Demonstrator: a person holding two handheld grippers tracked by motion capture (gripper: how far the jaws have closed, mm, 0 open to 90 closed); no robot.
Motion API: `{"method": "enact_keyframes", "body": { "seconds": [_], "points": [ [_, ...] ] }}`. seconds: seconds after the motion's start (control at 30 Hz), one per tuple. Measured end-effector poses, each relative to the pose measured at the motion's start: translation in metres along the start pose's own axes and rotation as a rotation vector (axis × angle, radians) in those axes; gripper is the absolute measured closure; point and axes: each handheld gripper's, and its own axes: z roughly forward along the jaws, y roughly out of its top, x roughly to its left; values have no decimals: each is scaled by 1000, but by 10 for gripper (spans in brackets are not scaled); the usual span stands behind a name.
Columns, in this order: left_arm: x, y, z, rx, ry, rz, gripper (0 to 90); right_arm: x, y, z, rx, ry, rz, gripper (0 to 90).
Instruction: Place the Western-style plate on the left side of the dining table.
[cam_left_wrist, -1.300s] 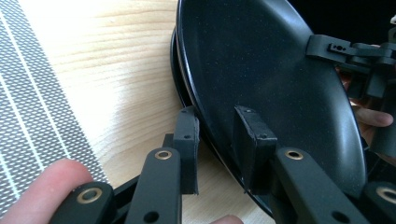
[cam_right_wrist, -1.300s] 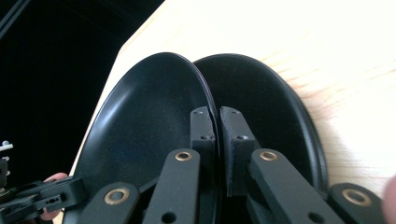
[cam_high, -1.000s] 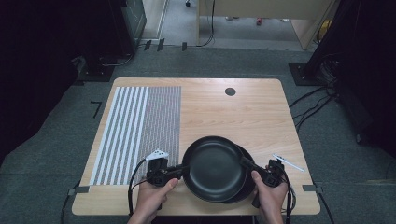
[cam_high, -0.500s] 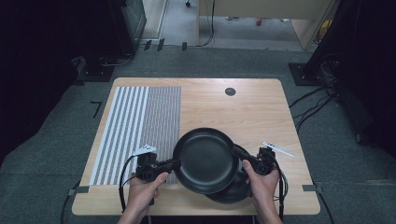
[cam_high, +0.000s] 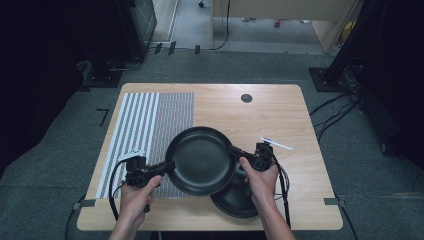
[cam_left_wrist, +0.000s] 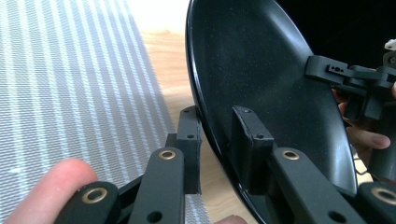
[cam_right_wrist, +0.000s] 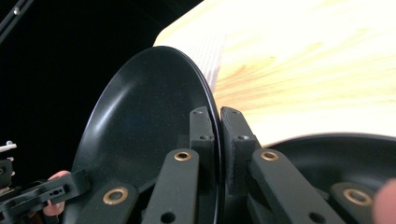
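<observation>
I have the upper black plate (cam_high: 200, 160) held off the table (cam_high: 280, 115) between both grippers. Left gripper (cam_high: 167, 166): jaws narrowed onto the plate's left rim, one pad inside, one outside. Right gripper (cam_high: 235, 152): jaws nearly together, clamping the opposite rim. A second black plate (cam_high: 237, 200) rests on the table beneath, partly covered.

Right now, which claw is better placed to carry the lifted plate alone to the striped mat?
Probably left: the left claw grips the lifted plate over the striped mat; the right claw hangs over the second plate.
</observation>
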Motion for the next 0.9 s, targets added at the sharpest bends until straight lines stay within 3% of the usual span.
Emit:
{"method": "enact_keyframes", "body": {
  "seconds": [0.43, 0.7, 0.9],
  "points": [
    [37, 12, -18, -49, 56, -74, 748, 24, 14, 55, 67, 18, -28, 845],
    [55, 19, -24, -76, 90, -103, 748, 36, 21, 86, 99, 10, -42, 837],
    [75, 22, -25, -91, 104, -151, 749, 44, 26, 112, 132, -3, -58, 837]
  ]
}}
